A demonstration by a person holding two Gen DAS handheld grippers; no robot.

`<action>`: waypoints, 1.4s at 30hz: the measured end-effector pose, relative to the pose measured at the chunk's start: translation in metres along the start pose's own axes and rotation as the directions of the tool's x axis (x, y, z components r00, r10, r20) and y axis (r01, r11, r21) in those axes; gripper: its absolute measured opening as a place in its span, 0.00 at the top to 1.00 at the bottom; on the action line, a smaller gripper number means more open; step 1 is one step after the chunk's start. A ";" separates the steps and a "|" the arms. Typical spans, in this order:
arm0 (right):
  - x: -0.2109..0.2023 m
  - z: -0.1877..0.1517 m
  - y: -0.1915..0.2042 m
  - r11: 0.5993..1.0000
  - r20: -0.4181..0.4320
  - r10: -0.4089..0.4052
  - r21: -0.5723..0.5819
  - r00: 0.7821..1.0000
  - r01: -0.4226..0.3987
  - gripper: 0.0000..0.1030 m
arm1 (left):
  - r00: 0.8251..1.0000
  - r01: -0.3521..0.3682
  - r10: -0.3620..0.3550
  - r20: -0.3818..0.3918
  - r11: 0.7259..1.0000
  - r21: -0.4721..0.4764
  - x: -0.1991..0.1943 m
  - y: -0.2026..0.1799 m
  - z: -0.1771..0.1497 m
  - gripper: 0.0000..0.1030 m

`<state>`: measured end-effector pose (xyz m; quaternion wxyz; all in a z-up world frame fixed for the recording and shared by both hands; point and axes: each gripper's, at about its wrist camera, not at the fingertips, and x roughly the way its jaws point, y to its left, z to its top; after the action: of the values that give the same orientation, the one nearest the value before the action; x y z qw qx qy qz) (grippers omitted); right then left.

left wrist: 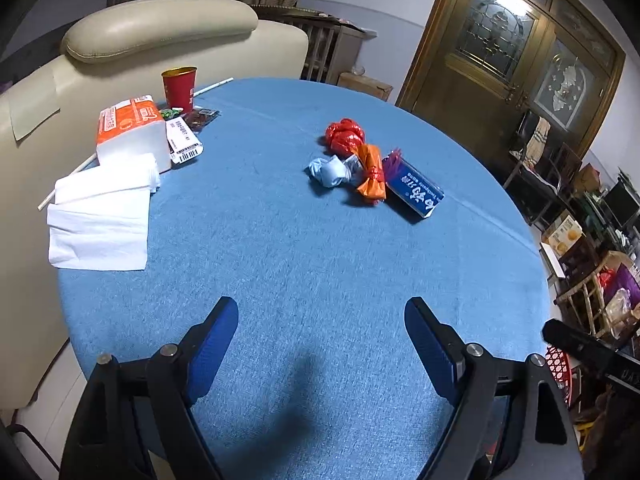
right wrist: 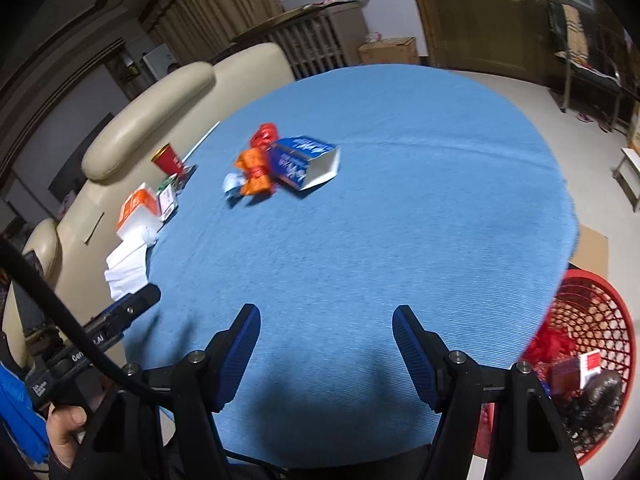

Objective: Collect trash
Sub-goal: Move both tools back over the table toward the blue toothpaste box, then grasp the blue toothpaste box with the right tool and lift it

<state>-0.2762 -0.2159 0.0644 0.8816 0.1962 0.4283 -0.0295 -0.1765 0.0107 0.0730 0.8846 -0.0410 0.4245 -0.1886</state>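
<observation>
Here, both tools hover above a round bench point(left wrist: 320, 248) draped in blue cloth, each with its blue-padded jaws spread and nothing between them. The left tool point(left wrist: 321, 314) and the right tool point(right wrist: 326, 322) both point down at bare cloth near the bench's near edge. The trash lies well apart from them, in a small cluster toward the far middle of the bench: a red crumpled wrapper point(left wrist: 344, 136), an orange knotted wrapper point(left wrist: 372, 174) touching it, a pale blue wad point(left wrist: 330, 171) just beside that, and a blue toothpaste carton point(left wrist: 416, 192) with one end open, lying on its side against the orange piece. At the bench's left edge sit a pack of tissues point(left wrist: 130, 132) with loose white sheets point(left wrist: 100, 216) in front of it, a red paper cup point(left wrist: 180, 88) standing upright, and a few small packets. A red plastic basket point(right wrist: 596, 320) on the floor beside the bench, seen from the right wrist, already holds red and dark scraps. A cream sofa point(left wrist: 160, 28) stands behind the bench.
</observation>
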 end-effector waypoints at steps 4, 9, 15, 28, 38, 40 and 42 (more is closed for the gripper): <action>0.010 0.004 0.005 0.999 -0.018 0.014 -0.028 1.000 -0.015 0.30 | 1.000 -0.012 0.012 -0.007 1.000 0.018 0.003 -0.004 0.000 0.17; 0.024 0.014 0.005 0.999 -0.044 0.014 -0.050 0.999 -0.016 0.30 | 1.000 -0.015 0.015 -0.022 1.000 0.028 0.011 -0.008 0.000 0.17; 0.045 0.039 0.003 0.996 -0.060 -0.005 -0.088 0.998 0.000 0.30 | 0.999 -0.028 0.030 -0.037 0.999 0.032 0.023 -0.004 0.007 0.17; 0.092 0.096 0.000 0.991 -0.095 -0.003 -0.133 0.995 -0.009 0.30 | 0.997 -0.030 0.029 -0.068 0.999 -0.017 0.049 0.016 0.021 0.17; 0.137 0.158 0.012 0.967 -0.101 0.026 -0.250 0.995 -0.050 0.30 | 0.995 -0.031 0.030 -0.092 0.999 -0.017 0.066 0.020 0.032 0.17; 0.153 0.167 0.018 0.954 -0.131 0.036 -0.290 0.991 -0.072 0.30 | 0.995 -0.029 0.027 -0.096 0.999 -0.014 0.069 0.019 0.034 0.17; 0.167 0.173 0.024 0.940 -0.156 0.038 -0.329 0.987 -0.088 0.30 | 0.995 -0.029 0.028 -0.098 1.000 -0.005 0.071 0.018 0.036 0.17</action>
<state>-0.0366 -0.2387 0.0403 0.8684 0.0587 0.4846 0.0868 -0.1028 -0.0024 0.0396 0.8651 -0.0287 0.4686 -0.1765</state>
